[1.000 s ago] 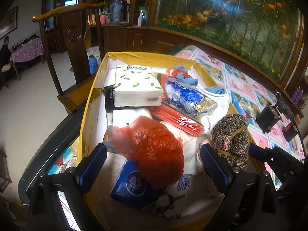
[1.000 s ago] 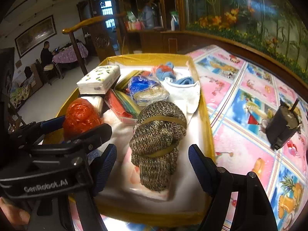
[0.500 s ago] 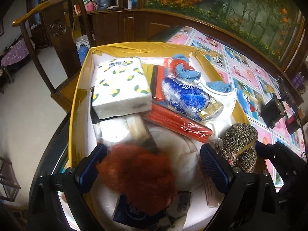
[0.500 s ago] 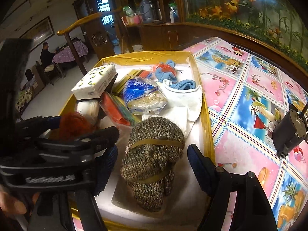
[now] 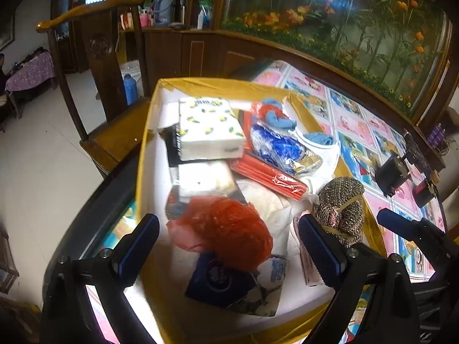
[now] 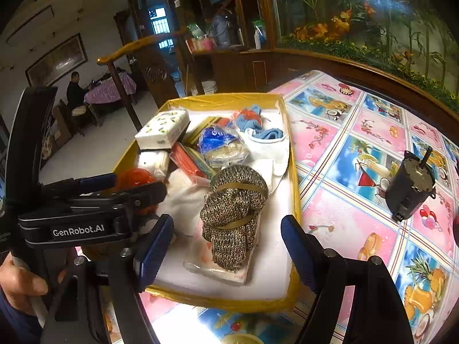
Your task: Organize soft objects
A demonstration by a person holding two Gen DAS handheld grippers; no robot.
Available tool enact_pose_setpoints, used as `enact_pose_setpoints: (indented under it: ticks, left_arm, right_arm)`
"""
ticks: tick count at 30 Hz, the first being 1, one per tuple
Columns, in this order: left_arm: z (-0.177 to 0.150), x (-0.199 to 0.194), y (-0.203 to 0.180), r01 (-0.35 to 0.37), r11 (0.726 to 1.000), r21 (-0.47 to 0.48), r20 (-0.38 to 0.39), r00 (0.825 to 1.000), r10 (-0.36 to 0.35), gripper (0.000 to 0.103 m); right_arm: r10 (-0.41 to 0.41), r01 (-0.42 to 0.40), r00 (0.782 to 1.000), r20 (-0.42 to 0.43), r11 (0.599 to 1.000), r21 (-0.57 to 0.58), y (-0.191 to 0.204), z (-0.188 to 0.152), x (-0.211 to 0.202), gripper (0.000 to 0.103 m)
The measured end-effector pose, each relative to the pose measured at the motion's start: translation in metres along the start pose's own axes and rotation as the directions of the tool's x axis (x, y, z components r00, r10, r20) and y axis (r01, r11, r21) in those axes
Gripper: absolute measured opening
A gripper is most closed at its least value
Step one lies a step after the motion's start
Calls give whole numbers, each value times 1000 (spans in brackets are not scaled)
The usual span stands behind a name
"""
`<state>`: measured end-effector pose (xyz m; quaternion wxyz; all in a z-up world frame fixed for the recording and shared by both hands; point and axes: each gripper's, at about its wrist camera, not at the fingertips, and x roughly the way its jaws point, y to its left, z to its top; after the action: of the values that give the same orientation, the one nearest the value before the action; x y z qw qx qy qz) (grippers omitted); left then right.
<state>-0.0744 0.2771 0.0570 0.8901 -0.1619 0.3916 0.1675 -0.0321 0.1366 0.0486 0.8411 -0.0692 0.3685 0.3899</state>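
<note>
A gold-rimmed tray (image 5: pixel 146 132) holds several soft goods. A crumpled red plastic bag (image 5: pixel 229 229) lies near its front, on a blue tissue pack (image 5: pixel 221 281). My left gripper (image 5: pixel 229 246) is open, its jaws either side of the red bag and above it. A knitted brown bundle tied with bands (image 6: pixel 232 209) lies on a flat packet at the tray's front right. My right gripper (image 6: pixel 226 249) is open, just in front of the bundle. A lemon-print tissue pack (image 5: pixel 206 126), a blue bag (image 5: pixel 275 146) and red packets (image 5: pixel 266 175) lie further back.
The tray (image 6: pixel 292 189) sits on a table with a colourful picture cloth (image 6: pixel 358 149). A small black motor (image 6: pixel 410 186) stands on the cloth to the right. A wooden chair (image 5: pixel 94 57) stands beyond the tray's left side. A wooden cabinet runs behind the table.
The red bag, blurred half a second ago, now lies still between my left jaws. The left view tilted down and back up. My right gripper stays open near the knitted bundle.
</note>
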Motion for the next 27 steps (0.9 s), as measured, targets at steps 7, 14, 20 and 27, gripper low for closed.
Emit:
enact_pose_setpoints:
  ticks: [7,14,20,27]
  left_arm:
    - [-13,-19,-2,-19,1000,2,100,995,19,98]
    - [-32,-41,-7,3,1000,6,178,984,-4,98]
    - [-35,-34,-6,21,1000,-2,132,991,-21,99]
    - [-56,-42,-12,-5,999,39,170,985,-2,99]
  right_arm:
    - [-5,4,1000,22,999,41,-6,-6,-8,82]
    - [-3,1,998,56,999,35,-2,-20,-20,86]
    - [-12,10,998,58,999,39,-2,-27,-23,88]
    - [-39,35,997,73,998,52,-9,-44,-33,88]
